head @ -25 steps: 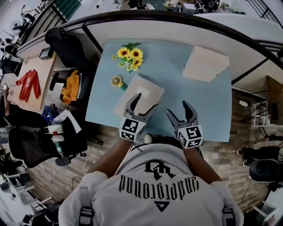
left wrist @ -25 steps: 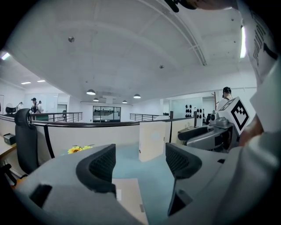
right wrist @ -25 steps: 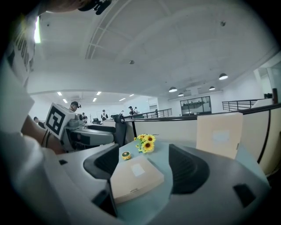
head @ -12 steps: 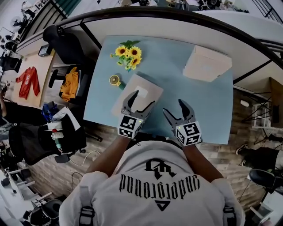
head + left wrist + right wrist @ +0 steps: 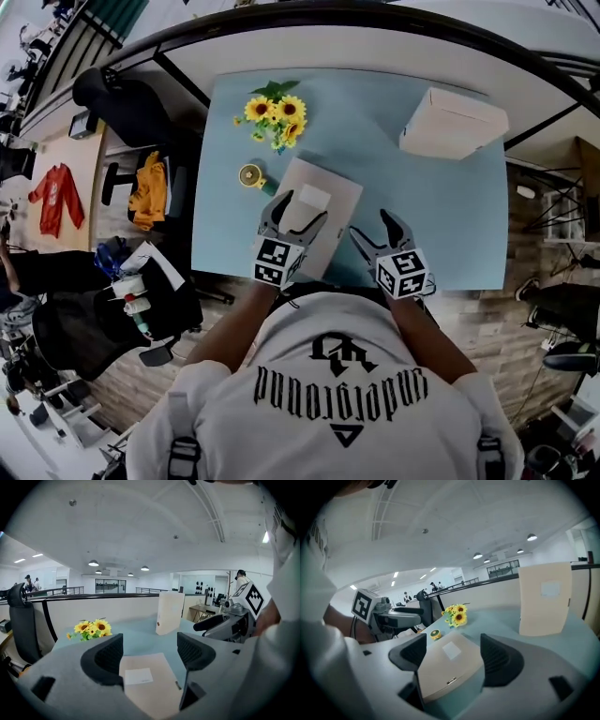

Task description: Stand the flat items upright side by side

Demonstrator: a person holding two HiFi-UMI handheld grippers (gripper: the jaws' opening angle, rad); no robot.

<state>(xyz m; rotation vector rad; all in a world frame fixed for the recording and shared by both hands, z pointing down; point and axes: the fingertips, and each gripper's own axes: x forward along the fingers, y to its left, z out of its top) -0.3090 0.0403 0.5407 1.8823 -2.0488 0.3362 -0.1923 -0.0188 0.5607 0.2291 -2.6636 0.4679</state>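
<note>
My bench [image 5: 375, 141] is pale blue. The flat folder [image 5: 336, 214] on it is beige with a white label [image 5: 312, 198]. The standing folder [image 5: 455, 122] is the same beige, and my right gripper view shows a paler square patch on it. The sunflowers [image 5: 277, 112] are yellow with dark centres and green leaves, and the small round thing [image 5: 249, 175] is yellow and green. My left gripper [image 5: 302, 211] and right gripper [image 5: 372, 228] are grey, their fingers [image 5: 108, 657] lined in ribbed black. Each marker cube [image 5: 273, 262] carries black-and-white squares. My shirt [image 5: 328, 412] is white with black print.
</note>
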